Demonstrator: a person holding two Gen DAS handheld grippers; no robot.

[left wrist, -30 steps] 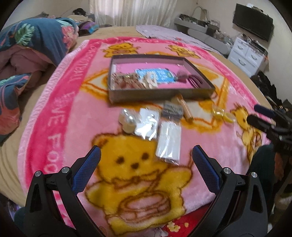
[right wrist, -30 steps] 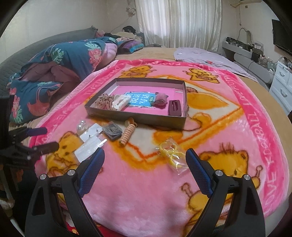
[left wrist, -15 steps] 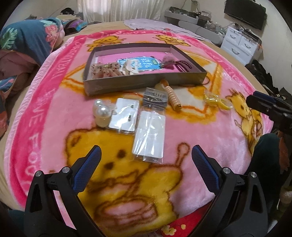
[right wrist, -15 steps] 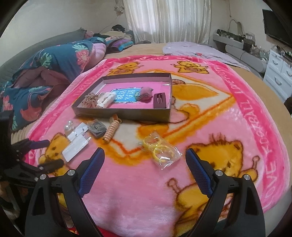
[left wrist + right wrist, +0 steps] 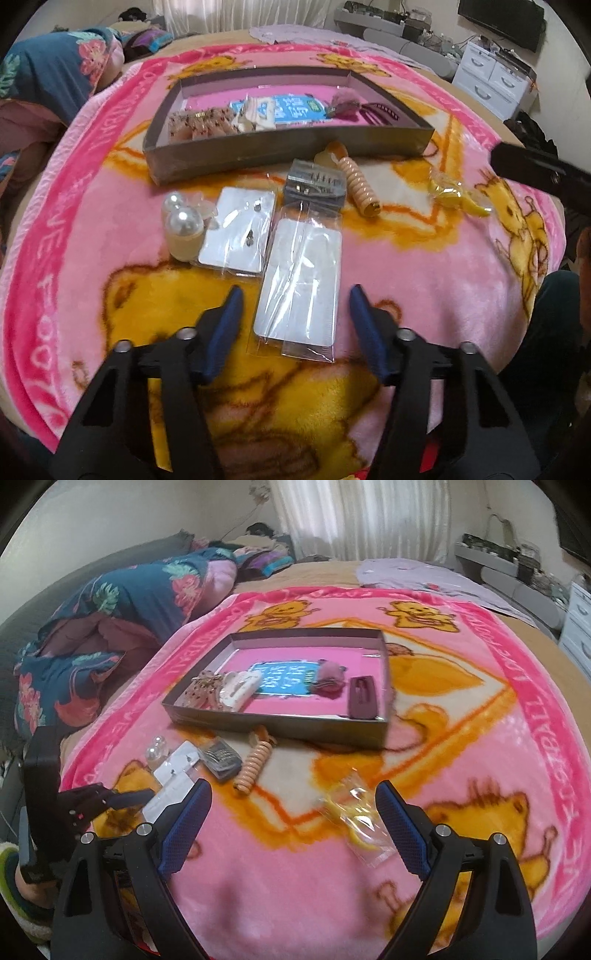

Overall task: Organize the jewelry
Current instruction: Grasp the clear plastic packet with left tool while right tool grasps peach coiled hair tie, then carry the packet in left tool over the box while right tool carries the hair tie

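Jewelry sorting, partly done. The grey tray [image 5: 288, 146] at the far middle of the pink bear blanket [image 5: 424, 266] already holds hair clips, a blue card and a maroon case; still loose on its near side lie a pearl ornament [image 5: 184, 230], an earring card [image 5: 240, 229], a long clear sleeve [image 5: 301, 284], a dark clip packet [image 5: 316, 182], a peach coil tie [image 5: 360, 184] and, to the right, a yellow bagged item [image 5: 360, 821]. Left gripper [image 5: 295, 314]: jaws closing either side of the sleeve's near end, pads not yet pressing; right gripper [image 5: 293, 821]: jaws wide apart, empty, near the yellow bag. Setting: a bed, floral quilt [image 5: 122, 605] far left, curtains and white drawers beyond.
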